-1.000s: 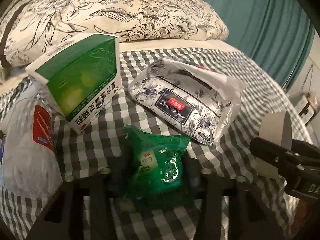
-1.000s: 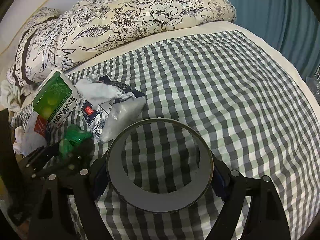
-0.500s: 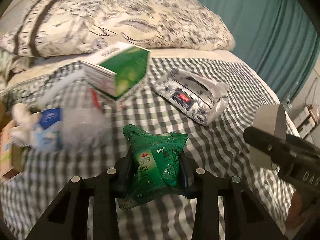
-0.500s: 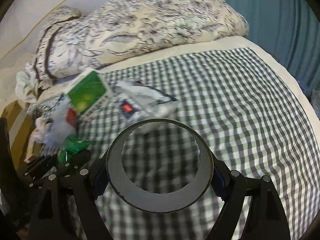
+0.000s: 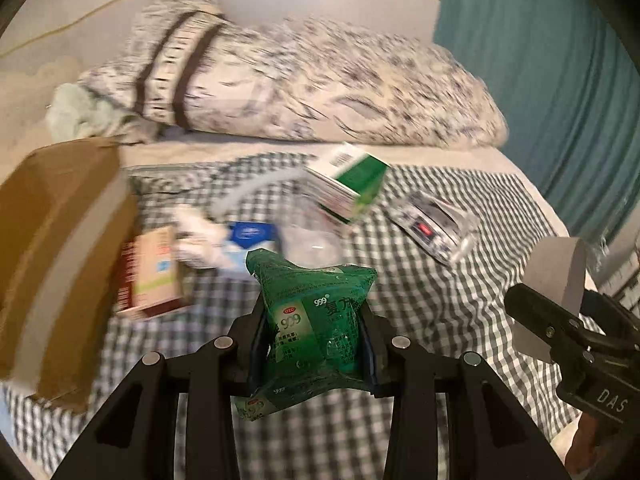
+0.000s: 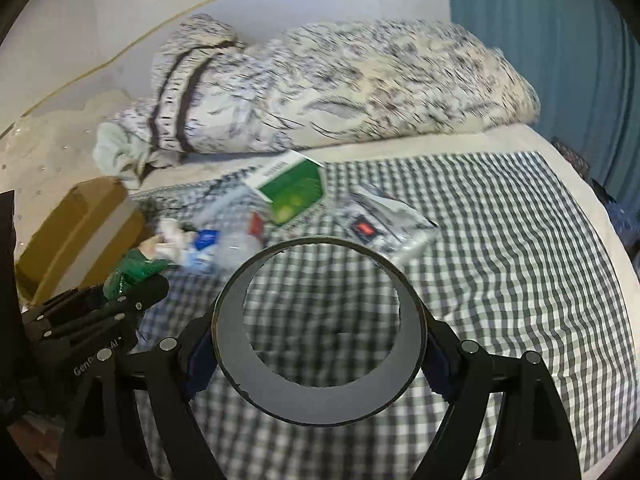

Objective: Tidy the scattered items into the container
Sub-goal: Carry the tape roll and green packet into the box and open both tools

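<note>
Your left gripper [image 5: 314, 344] clamps the green sachet [image 5: 316, 320]; your right gripper [image 6: 318, 354] grips the tape roll [image 6: 320, 396]. Carry both over the cardboard box [image 5: 60, 240] before releasing.

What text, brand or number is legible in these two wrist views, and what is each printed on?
"999" and "OTC": green sachet held in the left gripper.
"DAS": right gripper body, left wrist view.
"Gen" and "AI", middle hidden: left gripper body, right wrist view.
Green and white box, tissue pack, blue-labelled pack, pink and red box: print too blurred.
Grey tape roll: no text.
</note>
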Tool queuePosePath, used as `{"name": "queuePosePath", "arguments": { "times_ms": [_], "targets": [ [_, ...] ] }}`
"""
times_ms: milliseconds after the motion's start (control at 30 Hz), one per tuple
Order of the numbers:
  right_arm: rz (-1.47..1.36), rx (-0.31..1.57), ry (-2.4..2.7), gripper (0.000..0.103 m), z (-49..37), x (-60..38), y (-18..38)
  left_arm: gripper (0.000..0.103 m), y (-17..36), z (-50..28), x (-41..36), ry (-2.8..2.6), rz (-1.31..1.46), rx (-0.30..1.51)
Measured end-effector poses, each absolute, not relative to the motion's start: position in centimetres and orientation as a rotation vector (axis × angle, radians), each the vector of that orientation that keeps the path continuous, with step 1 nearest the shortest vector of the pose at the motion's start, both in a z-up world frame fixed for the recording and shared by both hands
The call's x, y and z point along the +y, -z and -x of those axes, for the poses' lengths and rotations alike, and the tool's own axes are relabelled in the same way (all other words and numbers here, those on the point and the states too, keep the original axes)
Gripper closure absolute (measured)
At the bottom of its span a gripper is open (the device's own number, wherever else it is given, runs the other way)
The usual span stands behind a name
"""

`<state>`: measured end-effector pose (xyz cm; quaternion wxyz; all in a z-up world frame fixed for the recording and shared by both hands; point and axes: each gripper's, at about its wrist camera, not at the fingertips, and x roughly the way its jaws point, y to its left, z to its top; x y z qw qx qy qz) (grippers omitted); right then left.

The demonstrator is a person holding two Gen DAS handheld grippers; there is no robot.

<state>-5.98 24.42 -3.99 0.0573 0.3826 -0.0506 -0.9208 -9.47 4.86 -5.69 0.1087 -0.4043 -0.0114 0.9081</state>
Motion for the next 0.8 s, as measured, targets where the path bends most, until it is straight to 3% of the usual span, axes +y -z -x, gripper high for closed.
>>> {"name": "queuePosePath", "arguments": {
  "times_ms": [633,800],
  "targets": [
    [-0.979,-0.060,2.594,0.020,0.7,9.4,-1.2,0.065,0.4,3.2,-11.1,-2.882,1.185,-0.166],
    [-0.937,-0.081,2.534,0.020,1.6,5.3,-1.8,0.065,-1.1,3.3,-14.7,-2.956,1.183,-0.117]
  ]
}}
